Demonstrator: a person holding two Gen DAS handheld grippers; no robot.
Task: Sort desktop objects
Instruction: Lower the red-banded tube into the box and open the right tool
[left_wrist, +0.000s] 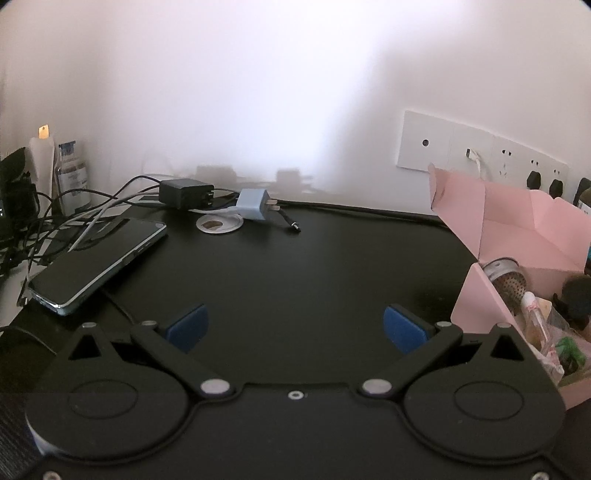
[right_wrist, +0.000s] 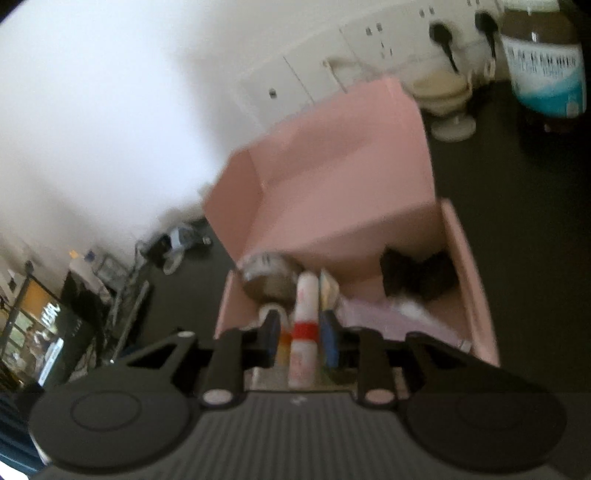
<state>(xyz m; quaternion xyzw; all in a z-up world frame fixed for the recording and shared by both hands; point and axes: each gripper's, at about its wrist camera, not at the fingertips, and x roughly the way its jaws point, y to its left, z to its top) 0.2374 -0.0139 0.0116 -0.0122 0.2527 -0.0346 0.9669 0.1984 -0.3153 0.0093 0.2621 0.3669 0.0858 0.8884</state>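
My left gripper (left_wrist: 295, 328) hovers low over the black desk (left_wrist: 295, 266), open wide, with nothing between its blue pads. A dark phone (left_wrist: 98, 264) lies to its front left. Further back are a light-blue plug adapter (left_wrist: 253, 205) and a black charger (left_wrist: 184, 192). The pink box (right_wrist: 476, 280) stands at the right in the left wrist view, below in the right wrist view. My right gripper (right_wrist: 301, 332) hangs above its front part, jaws a narrow gap apart. A white tube with a red band (right_wrist: 306, 325) lies in the box and shows through that gap, seemingly not gripped.
Tangled cables (left_wrist: 74, 210) and bottles (left_wrist: 72, 173) crowd the desk's left rear. A wall socket strip (left_wrist: 480, 155) runs behind the box. In the box lie a metal strainer (right_wrist: 266, 277) and a black item (right_wrist: 417, 275). A large jar (right_wrist: 543, 59) and a cream cup (right_wrist: 443, 92) stand beyond it.
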